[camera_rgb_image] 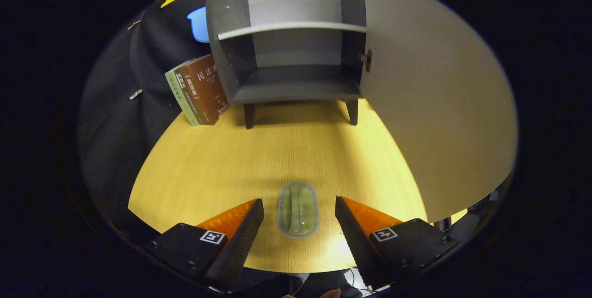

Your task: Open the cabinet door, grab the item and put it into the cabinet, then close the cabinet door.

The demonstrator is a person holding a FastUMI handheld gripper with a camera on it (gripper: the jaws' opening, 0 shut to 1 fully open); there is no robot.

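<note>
A small grey cabinet [286, 57] on short dark legs stands at the far side of the wooden table [208, 159]. Its pale door [434, 103] is swung wide open toward the right, showing one shelf [291, 28] and a bare lower compartment. A small green oval item with a grey rim [298, 209] lies flat on the table, right between my fingers. My gripper [299, 207] is open, its two orange-and-black fingers [240, 233] standing either side of the item without touching it.
A brown and green book [199, 90] leans against the cabinet's left side. The open door spans the right part of the table. Bare tabletop lies between the item and the cabinet's legs.
</note>
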